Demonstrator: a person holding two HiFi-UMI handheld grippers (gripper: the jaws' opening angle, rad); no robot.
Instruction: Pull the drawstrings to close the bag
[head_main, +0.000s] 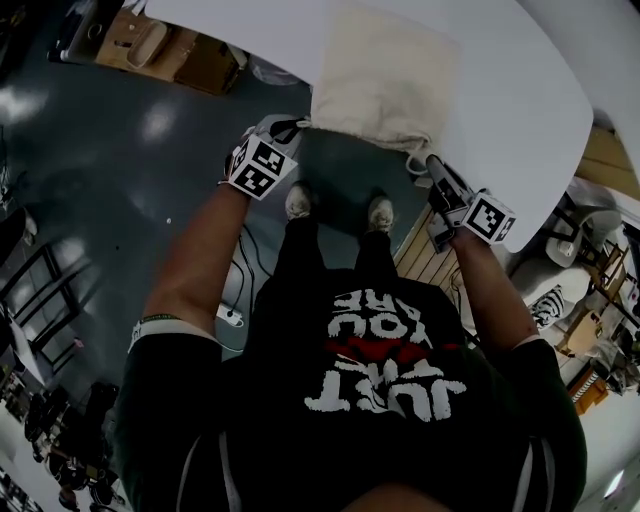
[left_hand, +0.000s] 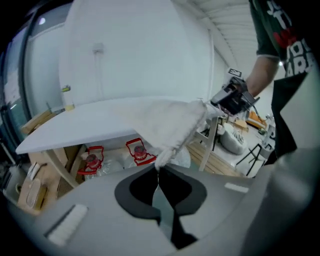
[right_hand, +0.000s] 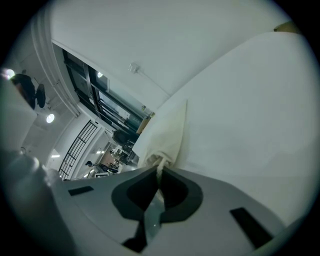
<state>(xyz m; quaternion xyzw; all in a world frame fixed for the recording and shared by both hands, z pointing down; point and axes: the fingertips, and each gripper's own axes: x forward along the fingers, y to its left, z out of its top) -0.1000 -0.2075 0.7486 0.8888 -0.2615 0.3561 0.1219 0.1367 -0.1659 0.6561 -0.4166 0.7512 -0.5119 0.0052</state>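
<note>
A cream cloth bag (head_main: 385, 75) lies on the white table (head_main: 530, 110) with its gathered mouth at the near edge. My left gripper (head_main: 292, 126) sits at the mouth's left corner, shut on the white drawstring (left_hand: 163, 159), which runs from the bag (left_hand: 167, 125) into the closed jaws (left_hand: 159, 171). My right gripper (head_main: 436, 166) is at the mouth's right corner, shut on the other drawstring (right_hand: 160, 163) coming off the bunched bag (right_hand: 167, 132). That string enters its closed jaws (right_hand: 158, 176). In the left gripper view the right gripper (left_hand: 233, 98) shows beyond the bag.
The table edge curves just ahead of the person's shoes (head_main: 298, 201). Wooden slats (head_main: 425, 258) lie on the floor at the right. Cardboard boxes (head_main: 165, 50) stand at the far left. Water jugs with red handles (left_hand: 138, 151) sit under the table. A power strip (head_main: 230, 316) lies on the floor.
</note>
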